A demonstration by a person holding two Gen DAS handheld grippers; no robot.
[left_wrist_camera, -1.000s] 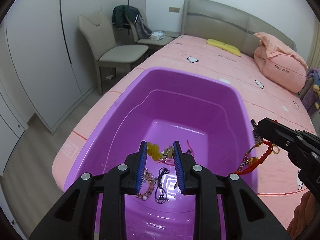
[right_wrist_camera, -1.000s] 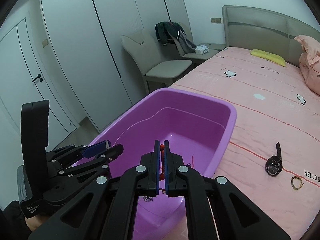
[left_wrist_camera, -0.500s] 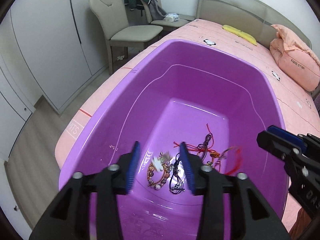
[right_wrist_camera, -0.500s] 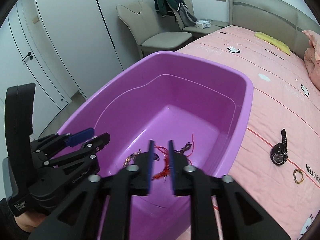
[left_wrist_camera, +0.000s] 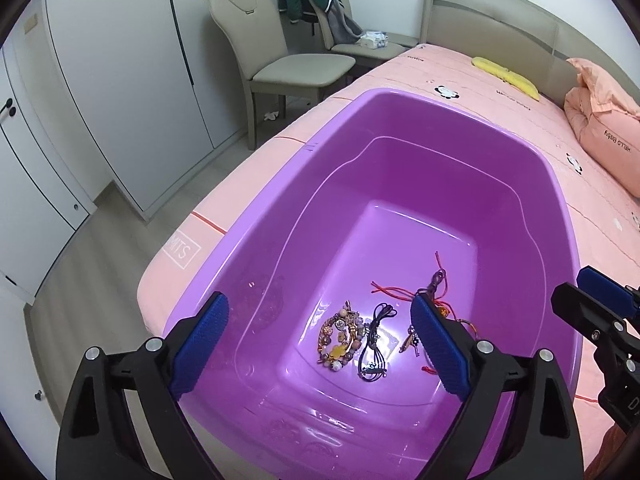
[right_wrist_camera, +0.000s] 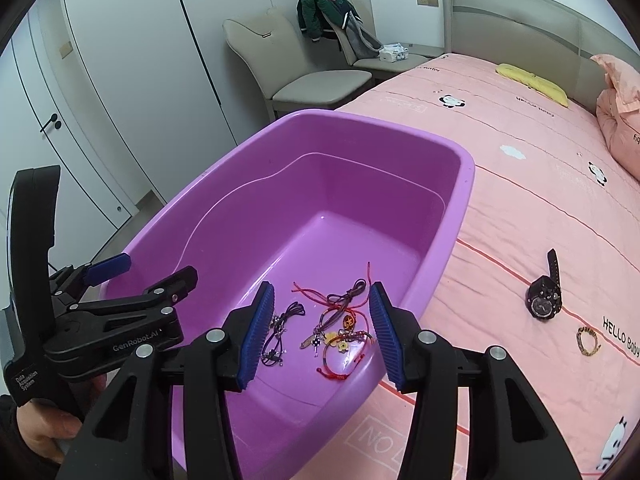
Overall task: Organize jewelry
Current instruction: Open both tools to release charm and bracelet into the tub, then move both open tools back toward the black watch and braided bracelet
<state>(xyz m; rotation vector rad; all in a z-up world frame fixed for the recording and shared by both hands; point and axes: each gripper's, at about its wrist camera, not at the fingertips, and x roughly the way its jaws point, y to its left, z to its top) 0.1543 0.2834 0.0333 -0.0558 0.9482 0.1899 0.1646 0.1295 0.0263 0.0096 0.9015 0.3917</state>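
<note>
One pink bed (right_wrist_camera: 520,184) carries everything, with a purple tub (left_wrist_camera: 400,208) resting near its edge. Both tongs hang above the tub's near end. Left tongs (left_wrist_camera: 320,344) have just been opening and now gape wide with nothing between the pads; right tongs (right_wrist_camera: 322,328) have just been opening too, standing about half apart and likewise empty. On the tub floor lie a beaded bracelet (left_wrist_camera: 340,338), a black cord necklace (left_wrist_camera: 374,344) just beside it, and a tangle of red string bracelets (right_wrist_camera: 342,332) near those. Out on the bedspread, well apart from the tub, sit a black watch (right_wrist_camera: 545,300) and, near it, a small gold chain bracelet (right_wrist_camera: 588,342).
</note>
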